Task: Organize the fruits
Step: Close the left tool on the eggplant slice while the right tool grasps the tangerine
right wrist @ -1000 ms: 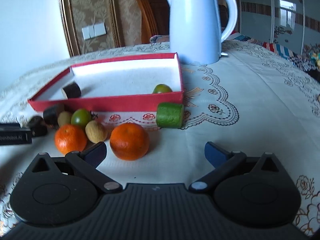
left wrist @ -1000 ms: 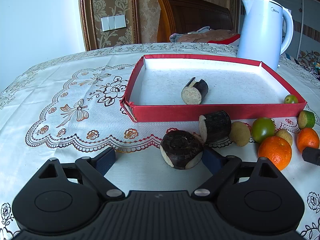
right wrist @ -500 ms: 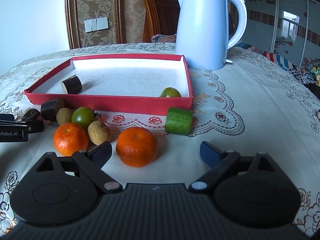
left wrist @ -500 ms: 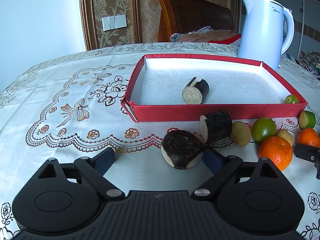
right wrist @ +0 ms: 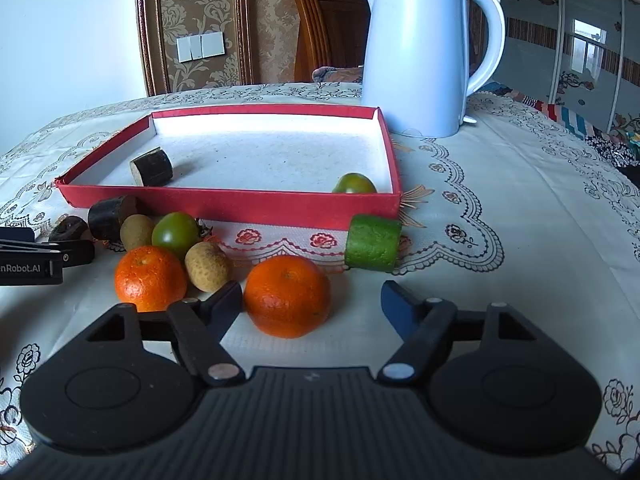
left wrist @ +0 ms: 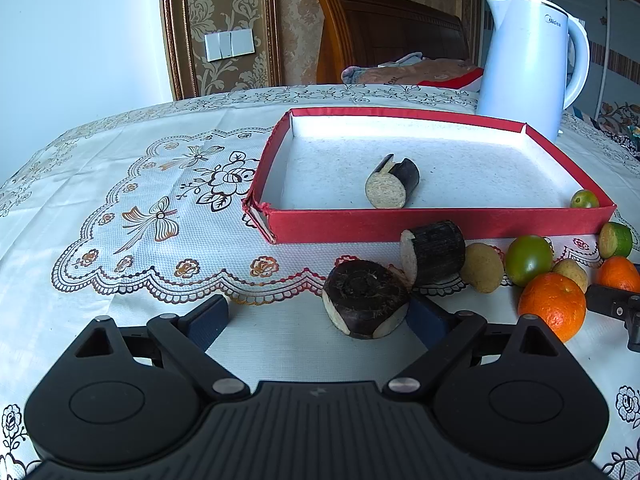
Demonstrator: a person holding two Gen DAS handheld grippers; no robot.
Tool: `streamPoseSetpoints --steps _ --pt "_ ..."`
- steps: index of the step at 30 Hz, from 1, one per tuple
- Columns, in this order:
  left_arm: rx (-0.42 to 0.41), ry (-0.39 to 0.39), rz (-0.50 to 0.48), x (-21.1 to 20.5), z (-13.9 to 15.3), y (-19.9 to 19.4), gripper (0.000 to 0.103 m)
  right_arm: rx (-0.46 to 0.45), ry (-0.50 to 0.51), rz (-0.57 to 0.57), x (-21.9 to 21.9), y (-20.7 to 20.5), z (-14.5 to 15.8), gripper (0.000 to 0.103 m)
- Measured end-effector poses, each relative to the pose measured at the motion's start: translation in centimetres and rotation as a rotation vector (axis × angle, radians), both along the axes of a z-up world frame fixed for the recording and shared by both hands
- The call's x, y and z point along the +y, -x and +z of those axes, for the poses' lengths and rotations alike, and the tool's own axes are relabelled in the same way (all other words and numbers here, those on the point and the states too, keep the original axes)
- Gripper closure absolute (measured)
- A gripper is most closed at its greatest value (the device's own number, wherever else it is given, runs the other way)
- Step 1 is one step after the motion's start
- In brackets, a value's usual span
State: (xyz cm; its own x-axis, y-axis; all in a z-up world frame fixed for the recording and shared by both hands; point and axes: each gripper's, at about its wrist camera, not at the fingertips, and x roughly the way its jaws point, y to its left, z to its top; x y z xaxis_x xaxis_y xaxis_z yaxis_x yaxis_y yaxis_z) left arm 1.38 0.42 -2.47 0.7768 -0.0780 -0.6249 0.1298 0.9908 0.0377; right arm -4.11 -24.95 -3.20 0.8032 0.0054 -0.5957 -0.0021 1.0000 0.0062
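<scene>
A red tray [left wrist: 400, 222] [right wrist: 248, 199] holds a dark sugarcane piece [left wrist: 394, 184] [right wrist: 152, 168] and a small green fruit [left wrist: 585, 199] [right wrist: 354, 184]. In front of it lie two more dark sugarcane pieces [left wrist: 366, 298] [left wrist: 434, 252], two oranges [right wrist: 286, 296] [right wrist: 150, 278], a green tomato [right wrist: 176, 234], brown longans [right wrist: 208, 266] and a green cucumber chunk [right wrist: 372, 242]. My left gripper [left wrist: 320, 318] is open, its right finger touching the near sugarcane piece. My right gripper [right wrist: 312, 300] is open around the near orange.
A white electric kettle [left wrist: 528, 64] [right wrist: 424, 48] stands behind the tray's right corner. The table wears a white embroidered cloth [left wrist: 140, 208]. A wooden chair [left wrist: 380, 28] stands beyond the table.
My right gripper has moved forward and left, so the near orange now sits between its fingers. My left gripper has barely moved.
</scene>
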Motion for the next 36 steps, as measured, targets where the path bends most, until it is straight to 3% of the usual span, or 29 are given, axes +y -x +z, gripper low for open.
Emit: streamPoseSetpoints --steps 13,24,33,35,36 --pt "0.002 0.006 0.001 0.1 -0.1 0.0 0.007 -0.010 0.014 0.029 0.4 0.1 0.1 0.048" --pt "0.000 0.009 -0.008 -0.2 0.0 0.1 0.008 -0.011 -0.002 0.029 0.2 0.1 0.0 0.048" --pt "-0.027 0.010 -0.055 -0.9 0.2 0.5 0.033 -0.015 -0.017 0.029 -0.1 0.2 0.0 0.048" --pt "-0.033 0.007 -0.082 -1.2 0.2 0.7 0.050 -0.019 -0.025 0.036 -0.1 0.2 0.0 0.054" --pt "-0.035 0.007 -0.097 -1.3 0.3 0.9 0.053 -0.021 -0.027 0.041 -0.1 0.2 0.1 0.055"
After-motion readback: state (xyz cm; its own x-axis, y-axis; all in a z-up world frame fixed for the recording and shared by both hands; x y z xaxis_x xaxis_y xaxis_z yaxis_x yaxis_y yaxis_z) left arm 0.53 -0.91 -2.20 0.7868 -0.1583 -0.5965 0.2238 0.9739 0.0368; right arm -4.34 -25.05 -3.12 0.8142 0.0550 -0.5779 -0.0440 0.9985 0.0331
